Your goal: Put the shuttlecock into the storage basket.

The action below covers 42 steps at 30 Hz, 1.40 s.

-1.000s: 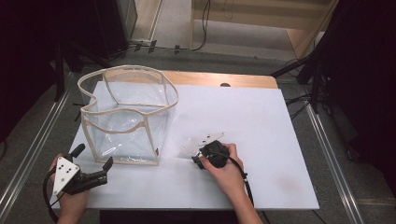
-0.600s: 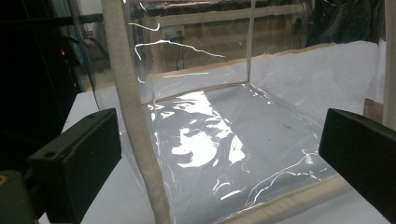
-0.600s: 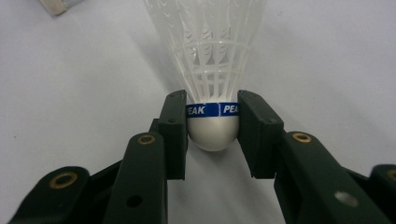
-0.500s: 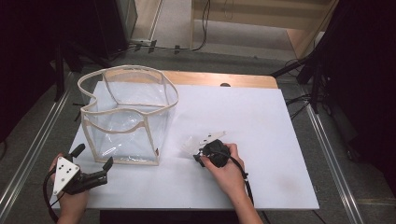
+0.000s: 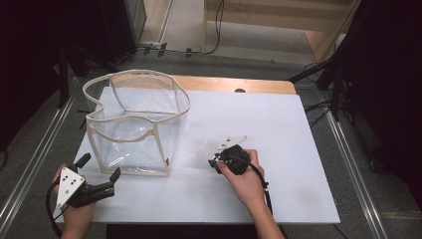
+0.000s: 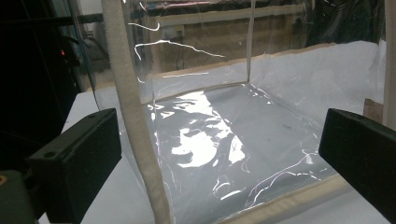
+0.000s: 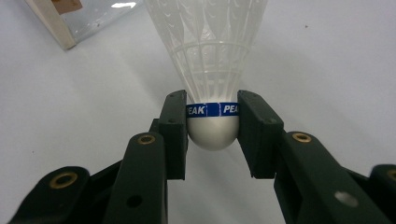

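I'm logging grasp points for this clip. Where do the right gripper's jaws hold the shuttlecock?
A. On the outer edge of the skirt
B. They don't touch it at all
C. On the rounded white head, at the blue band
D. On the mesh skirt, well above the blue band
C: in the right gripper view the right gripper has its two jaws pressed against either side of the shuttlecock at its rounded white head, level with the blue band.

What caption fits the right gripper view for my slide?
Right gripper shut on the white cork head of a plastic shuttlecock above the white table.
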Motion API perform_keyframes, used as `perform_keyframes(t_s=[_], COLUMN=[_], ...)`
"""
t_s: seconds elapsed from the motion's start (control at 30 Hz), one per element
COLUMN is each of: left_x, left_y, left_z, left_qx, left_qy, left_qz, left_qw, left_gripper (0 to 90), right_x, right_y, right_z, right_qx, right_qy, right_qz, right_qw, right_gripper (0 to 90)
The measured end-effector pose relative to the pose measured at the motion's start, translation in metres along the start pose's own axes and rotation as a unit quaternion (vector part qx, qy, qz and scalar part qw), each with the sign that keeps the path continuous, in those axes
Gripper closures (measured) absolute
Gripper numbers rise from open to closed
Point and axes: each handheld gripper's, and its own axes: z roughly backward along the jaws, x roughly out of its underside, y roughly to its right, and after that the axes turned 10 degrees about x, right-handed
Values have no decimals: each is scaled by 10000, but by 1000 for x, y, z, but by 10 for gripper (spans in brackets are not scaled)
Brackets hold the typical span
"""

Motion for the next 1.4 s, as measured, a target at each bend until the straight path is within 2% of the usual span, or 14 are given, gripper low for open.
perform_keyframes(t_s=[1.4], left_x=[0], left_y=[0], left_z=[0], left_qx=[10], left_qy=[-7], left_qz=[-10], left_qw=[10000], left_gripper=[0], right_x=[-14], right_y=[12], right_z=[23], right_qx=[10], right_qy=[285], right_qz=[-109], right_qw=[9995], right_gripper=[630])
